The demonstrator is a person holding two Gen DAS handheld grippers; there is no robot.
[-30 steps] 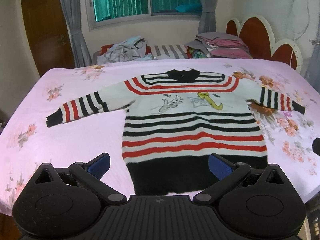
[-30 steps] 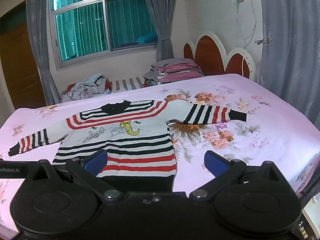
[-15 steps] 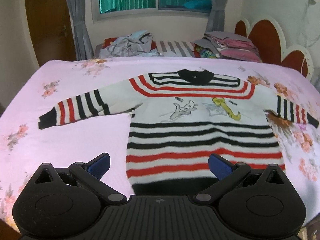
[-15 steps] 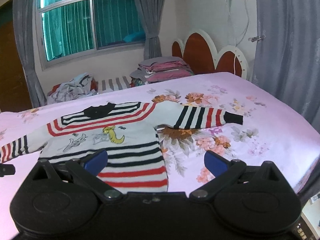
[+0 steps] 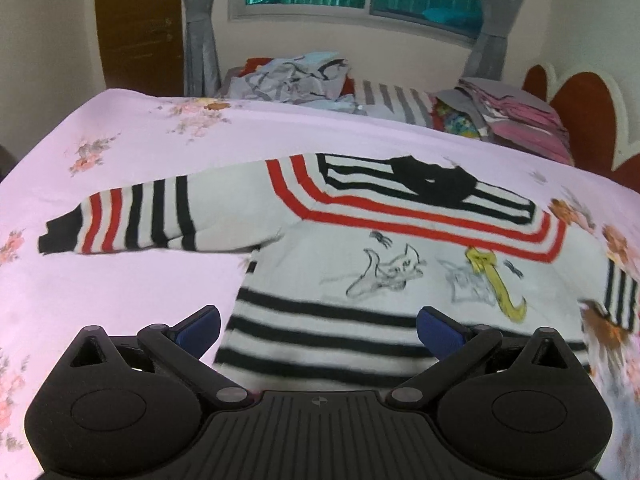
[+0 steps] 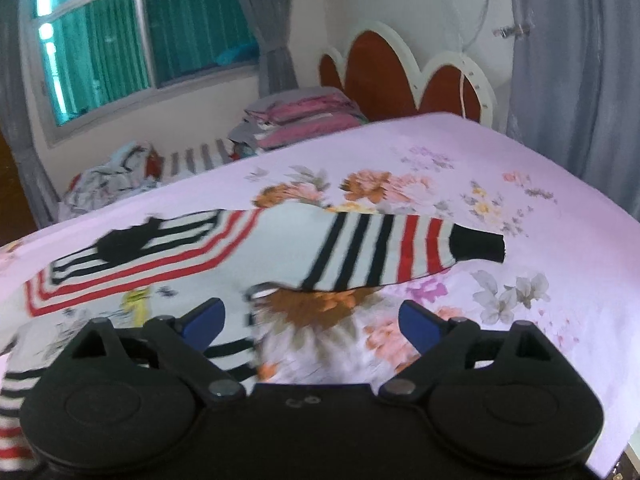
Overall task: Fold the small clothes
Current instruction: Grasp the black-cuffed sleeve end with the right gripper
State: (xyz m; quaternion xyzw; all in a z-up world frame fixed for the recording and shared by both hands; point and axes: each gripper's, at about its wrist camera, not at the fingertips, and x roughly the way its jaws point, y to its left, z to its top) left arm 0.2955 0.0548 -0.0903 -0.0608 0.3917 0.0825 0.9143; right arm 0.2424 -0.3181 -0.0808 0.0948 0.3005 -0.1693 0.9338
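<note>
A small white sweater (image 5: 400, 248) with red and black stripes and a black collar lies flat, front up, on the pink floral bedsheet (image 5: 120, 292). Its left sleeve (image 5: 136, 220) stretches out to the left. In the right wrist view its right sleeve (image 6: 384, 252) reaches right, ending in a black cuff (image 6: 476, 248). My left gripper (image 5: 318, 326) hovers open over the sweater's striped body, nothing between its blue pads. My right gripper (image 6: 312, 320) hangs just below the right sleeve near the armpit, jaws wide and closing, with nothing pressed between them.
A heap of crumpled clothes (image 5: 296, 76) and a stack of folded pink and grey ones (image 5: 516, 116) sit at the bed's far edge under the window. A red and white headboard (image 6: 404, 76) stands at the right. Grey curtain (image 6: 580, 80) hangs beyond it.
Both grippers have moved forward and lower over the bed. The sweater now looks larger, the left gripper over its body and the right one nearer the right sleeve.
</note>
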